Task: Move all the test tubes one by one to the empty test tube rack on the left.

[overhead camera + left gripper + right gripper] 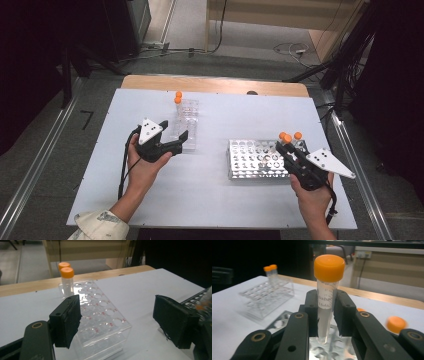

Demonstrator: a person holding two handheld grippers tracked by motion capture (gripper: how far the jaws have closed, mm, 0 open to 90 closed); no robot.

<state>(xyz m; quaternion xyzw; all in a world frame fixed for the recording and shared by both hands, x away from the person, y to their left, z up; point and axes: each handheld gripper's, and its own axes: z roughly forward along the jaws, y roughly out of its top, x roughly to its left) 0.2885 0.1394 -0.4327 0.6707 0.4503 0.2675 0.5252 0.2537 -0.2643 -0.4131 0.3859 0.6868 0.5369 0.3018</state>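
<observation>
My right gripper [285, 146] [327, 317] is shut on a clear tube with an orange cap [327, 297] [287, 138], held upright just above the metal rack [252, 160] [282, 320] at its right end. Two more orange caps [298, 135] [396, 324] stand in that rack close by. My left gripper [175, 131] [120, 322] is open beside the near end of a clear plastic rack [187, 122] [100, 315], with nothing between its pads [67, 321]. Two orange-capped tubes [178, 97] [67, 280] stand at that rack's far end.
Both racks rest on a white table top [210, 195] with a wooden strip [215, 84] along its far edge. Metal rails [35, 165] run along both sides of the table. Cables [290, 49] lie on the floor beyond.
</observation>
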